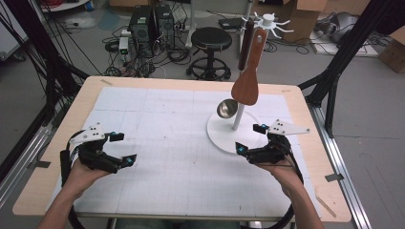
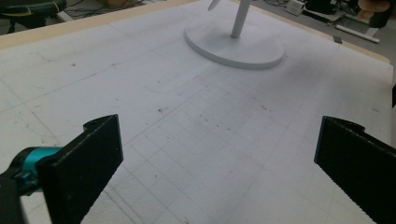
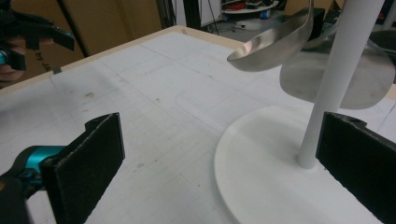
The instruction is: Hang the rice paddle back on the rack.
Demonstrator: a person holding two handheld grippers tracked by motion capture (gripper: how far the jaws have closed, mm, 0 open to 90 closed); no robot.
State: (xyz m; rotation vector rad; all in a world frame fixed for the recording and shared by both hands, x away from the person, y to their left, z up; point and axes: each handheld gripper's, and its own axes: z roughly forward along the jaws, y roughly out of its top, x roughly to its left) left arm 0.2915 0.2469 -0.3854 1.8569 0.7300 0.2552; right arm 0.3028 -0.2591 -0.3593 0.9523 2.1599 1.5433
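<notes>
A white utensil stand with a round base [image 1: 220, 133] and an upright pole [image 1: 239, 117] rises at the right of the table. From its top hooks hang a wooden spatula [image 1: 247, 83], a steel ladle [image 1: 227, 109] and a dark-handled utensil [image 1: 245, 45]. My right gripper [image 1: 251, 139] is open just in front of the base; in its own view the jaws straddle the base [image 3: 261, 163] and pole [image 3: 336, 79], with the ladle bowl [image 3: 271, 46] above. My left gripper [image 1: 121, 149] is open over the left of the mat, nothing between its jaws [image 2: 217, 154].
A white gridded mat [image 1: 176, 143] covers most of the wooden table [image 1: 81, 95]. Beyond the far edge stand a black stool [image 1: 210, 45], computer cases [image 1: 150, 26] and cables. Black frame legs [image 1: 334, 71] flank the table. The stand base [image 2: 233, 42] shows far ahead in the left gripper view.
</notes>
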